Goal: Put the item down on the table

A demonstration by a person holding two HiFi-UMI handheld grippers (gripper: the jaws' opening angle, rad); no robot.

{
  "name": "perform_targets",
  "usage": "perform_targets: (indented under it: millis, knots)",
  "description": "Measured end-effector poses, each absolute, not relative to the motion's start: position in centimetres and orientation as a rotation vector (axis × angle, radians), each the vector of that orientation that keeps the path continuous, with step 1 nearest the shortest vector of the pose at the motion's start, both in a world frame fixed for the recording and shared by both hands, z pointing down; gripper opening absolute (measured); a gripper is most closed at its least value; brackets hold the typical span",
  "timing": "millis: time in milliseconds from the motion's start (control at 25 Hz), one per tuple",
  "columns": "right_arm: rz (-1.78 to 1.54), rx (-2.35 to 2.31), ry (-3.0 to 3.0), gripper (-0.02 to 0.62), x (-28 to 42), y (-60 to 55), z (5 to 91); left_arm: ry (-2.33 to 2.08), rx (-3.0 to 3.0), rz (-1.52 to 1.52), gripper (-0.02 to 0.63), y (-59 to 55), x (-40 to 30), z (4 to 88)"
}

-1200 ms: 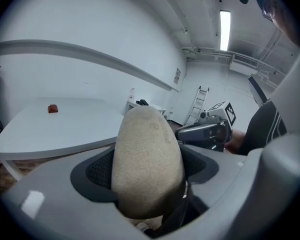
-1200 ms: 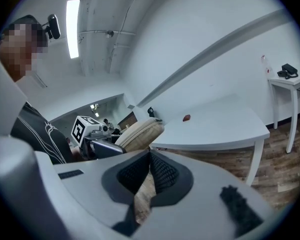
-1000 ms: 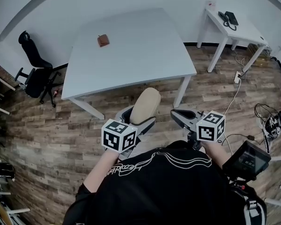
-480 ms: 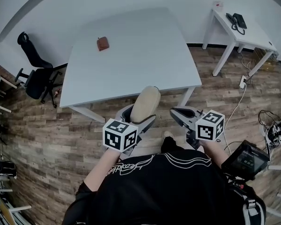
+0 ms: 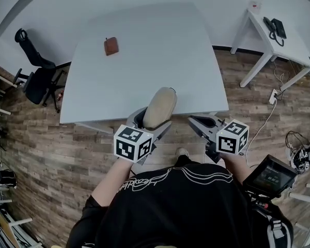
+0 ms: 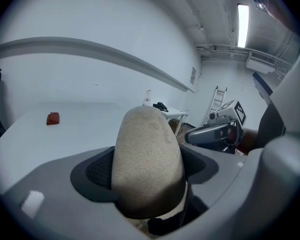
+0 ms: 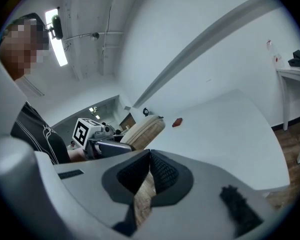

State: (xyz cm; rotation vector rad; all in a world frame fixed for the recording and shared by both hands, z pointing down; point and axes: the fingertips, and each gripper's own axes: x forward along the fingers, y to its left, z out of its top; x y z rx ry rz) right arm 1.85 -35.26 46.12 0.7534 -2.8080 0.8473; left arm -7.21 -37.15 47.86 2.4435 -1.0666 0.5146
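My left gripper (image 5: 154, 119) is shut on a beige, rounded oblong item (image 5: 160, 106), which sticks up and forward from the jaws. The item's tip is over the near edge of the big white table (image 5: 144, 50). In the left gripper view the item (image 6: 147, 159) fills the space between both pads. My right gripper (image 5: 201, 124) hangs beside it at the right, shut with nothing in it; its pads (image 7: 157, 170) meet at the tips. In the right gripper view the held item (image 7: 145, 130) shows at the left.
A small red-brown object (image 5: 111, 46) lies far back left on the table. A black office chair (image 5: 33, 76) stands to the table's left. A small white side table (image 5: 279, 32) with a phone is at the right, with cables (image 5: 299, 143) on the wood floor.
The person has stepped toward the table. Both grippers have come from over the floor up to the table's near edge. The left gripper still holds the beige item.
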Motion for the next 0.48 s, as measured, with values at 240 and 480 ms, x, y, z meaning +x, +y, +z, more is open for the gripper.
perform_targets:
  millis: [240,480]
  knots:
    - [0.885,0.763,-2.774,0.009,2.8,-38.7,48.1,-1.171,2.437,0.562,0.393,-43.1,-7.6,49.7]
    - [0.928,0.777,-2.745,0.009,4.0,-42.2,49.5,-1.22,2.412,0.731,0.393,-49.8,-7.7,54.4]
